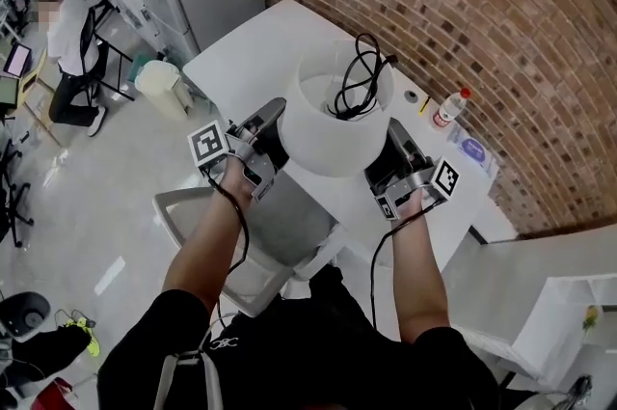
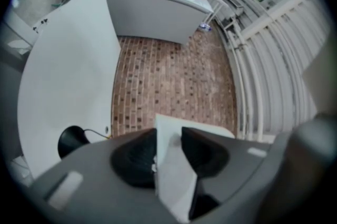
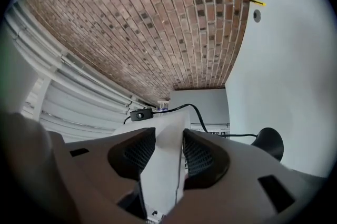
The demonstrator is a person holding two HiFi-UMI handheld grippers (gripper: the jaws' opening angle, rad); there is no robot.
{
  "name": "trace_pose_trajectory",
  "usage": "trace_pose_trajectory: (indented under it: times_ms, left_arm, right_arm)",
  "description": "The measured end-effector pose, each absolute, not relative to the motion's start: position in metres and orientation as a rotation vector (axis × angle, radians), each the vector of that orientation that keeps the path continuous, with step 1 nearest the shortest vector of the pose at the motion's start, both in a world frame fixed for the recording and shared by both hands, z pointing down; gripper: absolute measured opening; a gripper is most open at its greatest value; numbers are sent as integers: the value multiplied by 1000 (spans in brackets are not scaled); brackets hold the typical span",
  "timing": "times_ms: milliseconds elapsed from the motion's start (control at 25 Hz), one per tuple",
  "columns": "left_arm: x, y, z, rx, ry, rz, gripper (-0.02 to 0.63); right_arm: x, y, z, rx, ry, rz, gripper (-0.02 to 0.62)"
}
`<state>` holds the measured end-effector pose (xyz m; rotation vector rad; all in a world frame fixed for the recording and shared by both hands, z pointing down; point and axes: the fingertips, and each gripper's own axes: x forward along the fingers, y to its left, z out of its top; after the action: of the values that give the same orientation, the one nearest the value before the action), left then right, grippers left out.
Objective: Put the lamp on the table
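The lamp's white shade [image 1: 323, 128] hangs between both grippers above the near edge of the white table [image 1: 246, 51], with its black cord [image 1: 359, 82] coiled on top. My left gripper [image 1: 277, 130] is shut on the shade's left wall, and my right gripper [image 1: 390, 148] is shut on its right wall. In the left gripper view the white shade wall [image 2: 171, 170] stands pinched between the pads [image 2: 134, 157], with a black round lamp part [image 2: 71, 139] beyond. The right gripper view shows the shade wall [image 3: 166, 165] between the pads [image 3: 202, 157] and the cord's switch [image 3: 141, 114].
A water bottle [image 1: 448, 107] with a red cap lies by the brick wall [image 1: 501, 3], next to a yellow pen [image 1: 424, 103] and a blue-printed packet [image 1: 471, 149]. A grey chair [image 1: 265, 225] stands under my arms. A bin [image 1: 159, 85] and a seated person [image 1: 67, 37] are far left.
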<state>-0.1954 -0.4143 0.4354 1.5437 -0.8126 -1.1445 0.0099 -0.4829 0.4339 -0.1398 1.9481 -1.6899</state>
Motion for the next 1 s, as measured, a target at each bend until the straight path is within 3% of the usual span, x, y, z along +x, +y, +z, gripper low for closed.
trace_pose_trajectory:
  times_ms: [520, 1000]
  left_arm:
    - [-201, -523, 477, 1527, -928, -1264, 132]
    - [-213, -564, 520, 1474, -969, -1277, 132]
  right_arm:
    - [-4, -618, 485, -26, 1991, -1791, 152]
    - [-24, -671, 527, -24, 2047, -1840, 153]
